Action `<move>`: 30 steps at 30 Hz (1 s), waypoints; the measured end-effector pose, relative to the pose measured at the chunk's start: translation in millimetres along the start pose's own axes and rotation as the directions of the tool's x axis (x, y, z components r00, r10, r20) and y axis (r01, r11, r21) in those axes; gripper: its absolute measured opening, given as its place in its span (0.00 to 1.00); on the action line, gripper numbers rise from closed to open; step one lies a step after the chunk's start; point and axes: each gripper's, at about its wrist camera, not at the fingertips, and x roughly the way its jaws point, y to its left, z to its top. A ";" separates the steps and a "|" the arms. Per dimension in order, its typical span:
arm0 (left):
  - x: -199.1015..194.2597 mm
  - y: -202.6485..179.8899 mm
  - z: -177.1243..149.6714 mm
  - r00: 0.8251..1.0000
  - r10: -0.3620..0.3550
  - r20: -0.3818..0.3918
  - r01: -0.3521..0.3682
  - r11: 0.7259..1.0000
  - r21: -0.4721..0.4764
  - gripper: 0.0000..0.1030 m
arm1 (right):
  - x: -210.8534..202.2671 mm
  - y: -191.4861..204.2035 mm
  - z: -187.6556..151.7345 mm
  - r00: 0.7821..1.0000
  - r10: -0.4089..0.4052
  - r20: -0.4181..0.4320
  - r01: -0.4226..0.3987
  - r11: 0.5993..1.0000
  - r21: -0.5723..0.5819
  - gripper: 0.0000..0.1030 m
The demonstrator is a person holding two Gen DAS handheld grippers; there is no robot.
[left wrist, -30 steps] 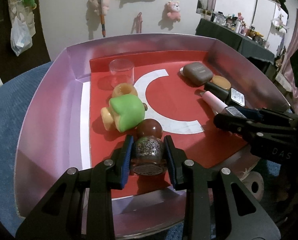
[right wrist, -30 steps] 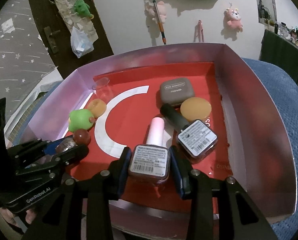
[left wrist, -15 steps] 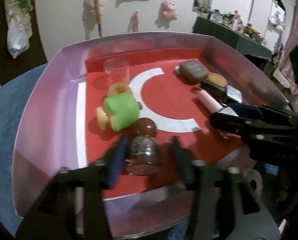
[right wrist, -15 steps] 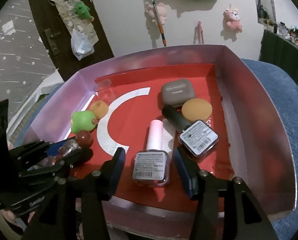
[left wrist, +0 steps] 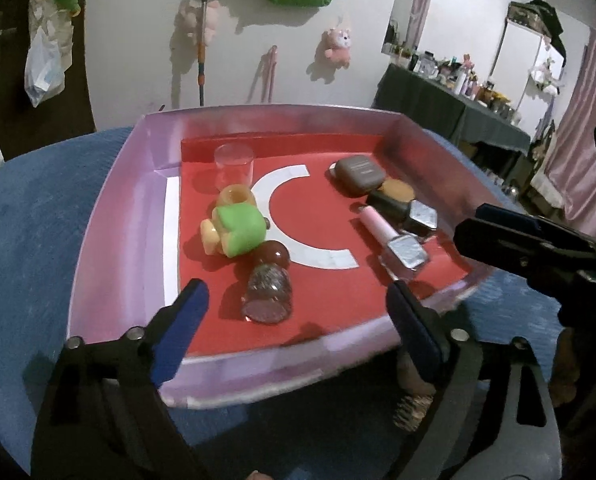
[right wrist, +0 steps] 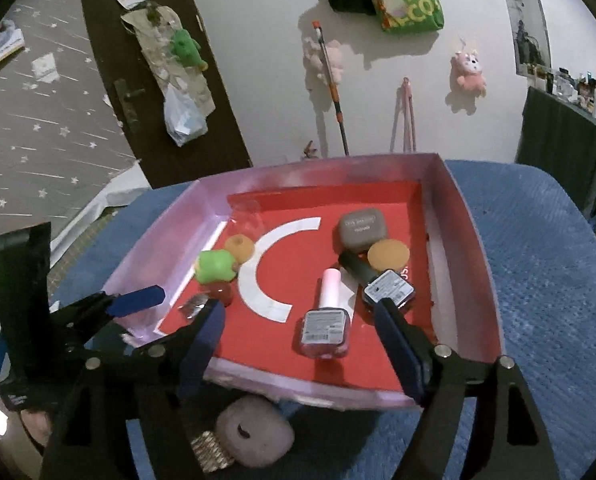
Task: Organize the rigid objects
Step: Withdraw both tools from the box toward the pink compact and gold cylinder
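Observation:
A pink-walled tray [left wrist: 113,216] with a red floor holds the objects; it also shows in the right wrist view [right wrist: 474,240]. A glitter bottle with a brown cap [left wrist: 267,292] lies near the tray's front. My left gripper [left wrist: 298,328] is open and empty, just behind it. A pink-capped nail polish bottle [right wrist: 325,322] lies in the tray. My right gripper [right wrist: 306,344] is open and empty, just behind that bottle. A dark bottle [right wrist: 382,282], a grey case [right wrist: 362,227] and an orange disc [right wrist: 388,255] lie at the right.
A green toy [left wrist: 237,234], an orange ring [left wrist: 237,197] and a clear cup [left wrist: 233,164] sit at the tray's left. The tray rests on a blue cushion [right wrist: 546,272]. A pale pink object with a metal band [right wrist: 249,436] lies under the tray's front edge.
Both grippers opened and drew back. The left let go of the glitter bottle and the right let go of the pink nail polish bottle; both bottles now lie in the tray.

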 end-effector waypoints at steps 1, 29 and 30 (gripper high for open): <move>-4.3 -2.4 -1.8 1.000 0.006 0.004 -0.006 1.000 0.004 1.00 | -5.0 1.1 -0.5 1.000 0.008 0.005 -0.008 1.000 0.000 0.82; -22.8 -57.0 -58.4 0.993 -0.082 -0.088 0.090 0.992 0.090 1.00 | -44.6 -17.2 -48.8 1.000 0.030 -0.002 -0.029 0.993 0.112 1.00; -19.4 -57.2 -59.2 0.992 -0.082 -0.094 0.090 0.992 0.086 1.00 | -43.4 -18.3 -50.9 1.000 0.027 -0.007 -0.026 0.993 0.113 1.00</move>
